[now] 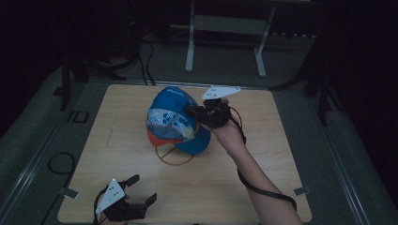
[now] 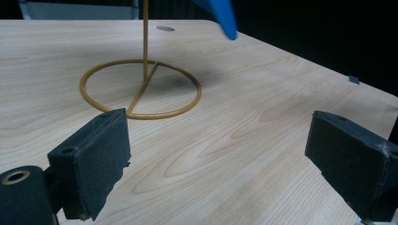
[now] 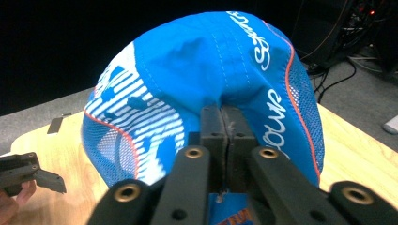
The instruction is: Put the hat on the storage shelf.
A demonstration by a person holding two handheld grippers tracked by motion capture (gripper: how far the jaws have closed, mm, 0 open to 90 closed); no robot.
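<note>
From the high view I see my right gripper (image 1: 195, 112) clamped on the blue cap (image 1: 176, 119), which sits atop a gold wire stand (image 1: 172, 157) mid-counter (image 1: 263, 140). My left gripper (image 1: 141, 190) rests at the near edge, fingers spread and holding nothing.

In the left gripper view, both fingers (image 2: 94, 159) stand wide apart, facing the stand's ring base (image 2: 141, 89) on the counter.

In the right gripper view, my fingers (image 3: 213, 129) are pressed together, pinching the cap's fabric (image 3: 206, 61).
</note>
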